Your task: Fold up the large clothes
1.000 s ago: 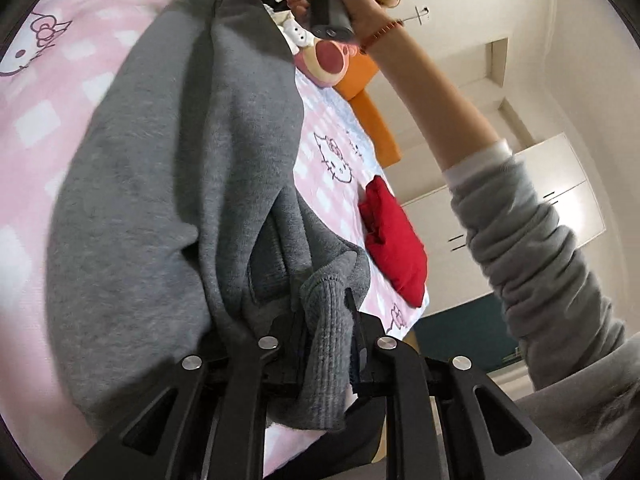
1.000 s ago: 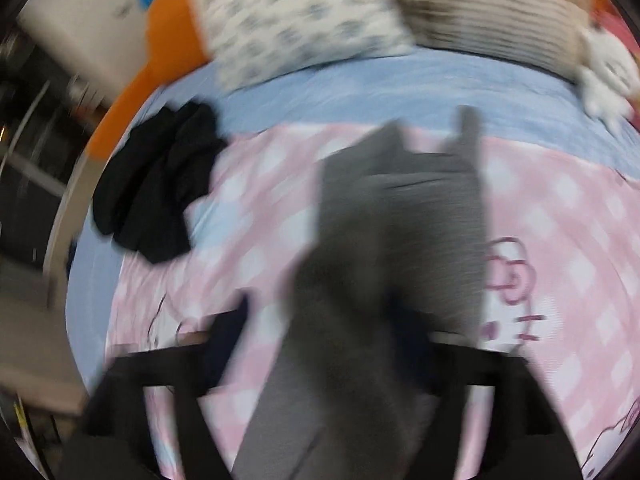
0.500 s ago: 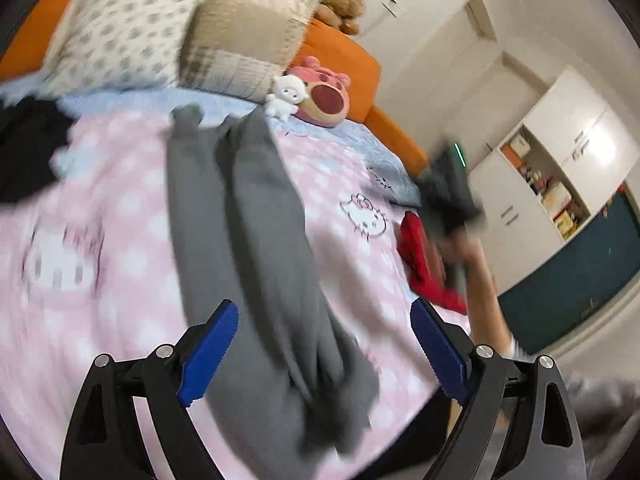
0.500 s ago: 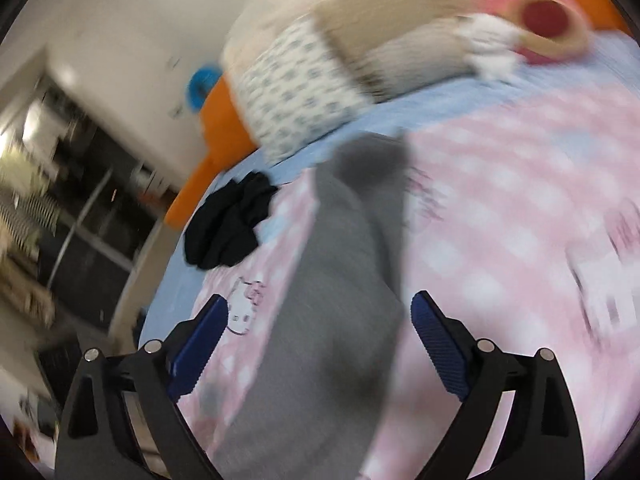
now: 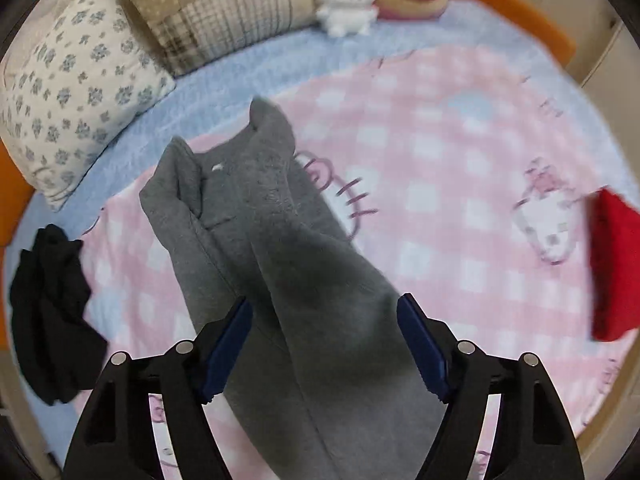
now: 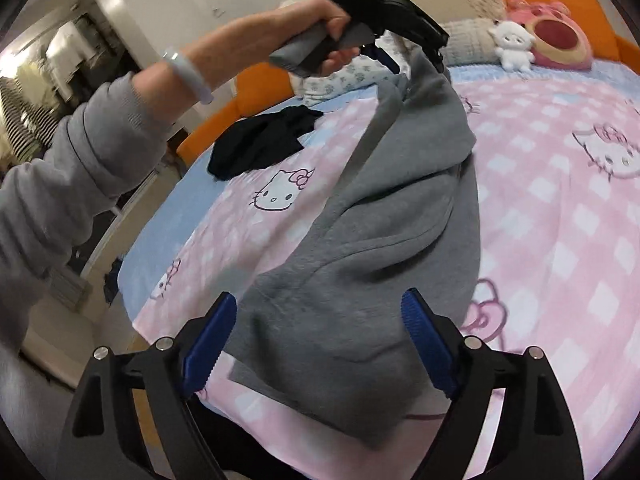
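Both grippers — left gripper, right gripper — gape above the gray garment, seemingly clear of it.

both wrist views look down, sharing the bed.

Grey fleece garment on the pink checked bedspread.
It lies folded lengthwise into a long strip running near to far, its far end apparently lifted, with ridged folds along the left edge.

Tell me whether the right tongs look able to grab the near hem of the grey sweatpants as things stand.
Probably yes: the right tongs are open, with the grey sweatpants lying flat between the blue pads and nothing covering that edge.
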